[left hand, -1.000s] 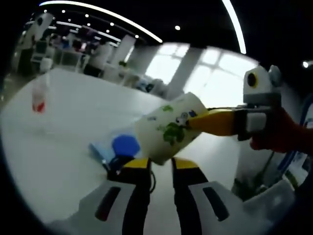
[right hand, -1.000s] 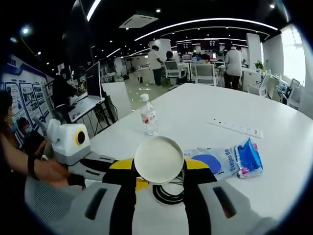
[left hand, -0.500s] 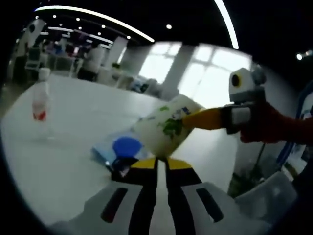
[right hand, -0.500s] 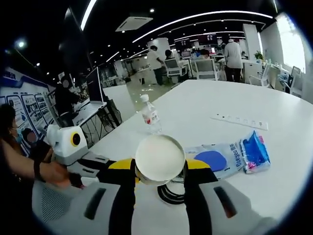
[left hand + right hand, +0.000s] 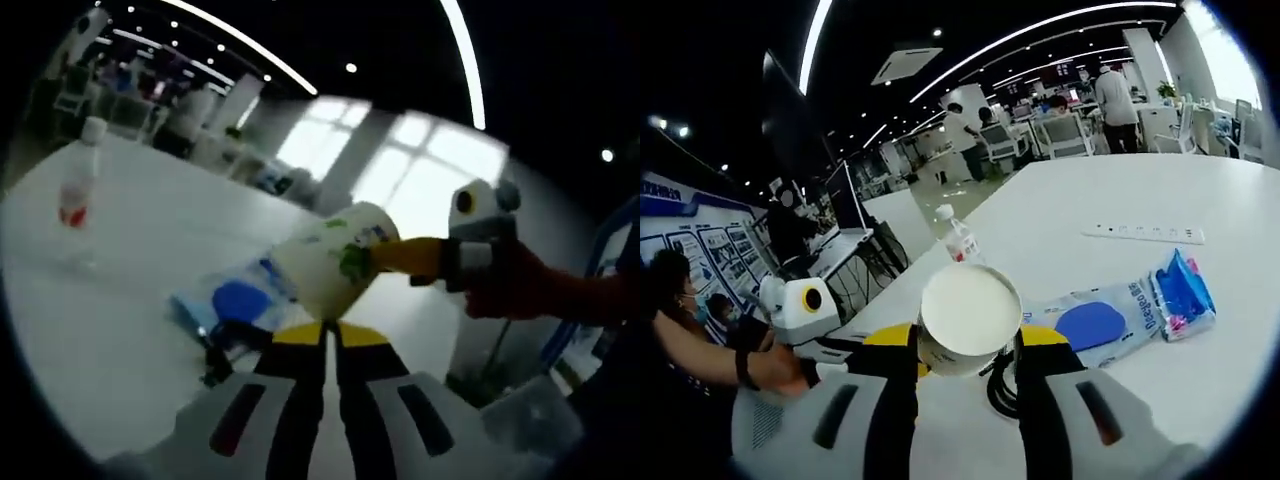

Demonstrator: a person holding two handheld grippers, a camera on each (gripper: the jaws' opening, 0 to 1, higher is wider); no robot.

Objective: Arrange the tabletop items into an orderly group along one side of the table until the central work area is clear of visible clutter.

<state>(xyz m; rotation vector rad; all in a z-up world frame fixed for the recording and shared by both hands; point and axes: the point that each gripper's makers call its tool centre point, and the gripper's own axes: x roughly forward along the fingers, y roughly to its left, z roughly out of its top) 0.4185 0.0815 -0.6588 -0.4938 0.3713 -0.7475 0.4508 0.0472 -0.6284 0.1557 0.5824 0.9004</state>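
A white paper cup (image 5: 330, 265) with green print hangs tilted above the table, and my right gripper (image 5: 378, 258) is shut on it, coming in from the right. In the right gripper view the cup's round white base (image 5: 968, 315) sits between my right gripper's (image 5: 966, 348) yellow jaws. My left gripper (image 5: 330, 335) is just below the cup, jaws pressed together with nothing between them. A white and blue wipes packet (image 5: 1090, 322) and a blue tissue pack (image 5: 1185, 295) lie on the white table (image 5: 1120, 190). A water bottle (image 5: 962, 240) stands upright further off.
A white power strip (image 5: 1145, 233) lies across the far table. A black cable (image 5: 1000, 385) coils under the cup. The bottle (image 5: 75, 190) stands far left in the left gripper view. Chairs, desks and people fill the room behind. A person's hand (image 5: 770, 370) is at left.
My left gripper's jaws have come together from a clear gap. The right gripper still holds the cup, which has risen slightly; both cameras have shifted a little.
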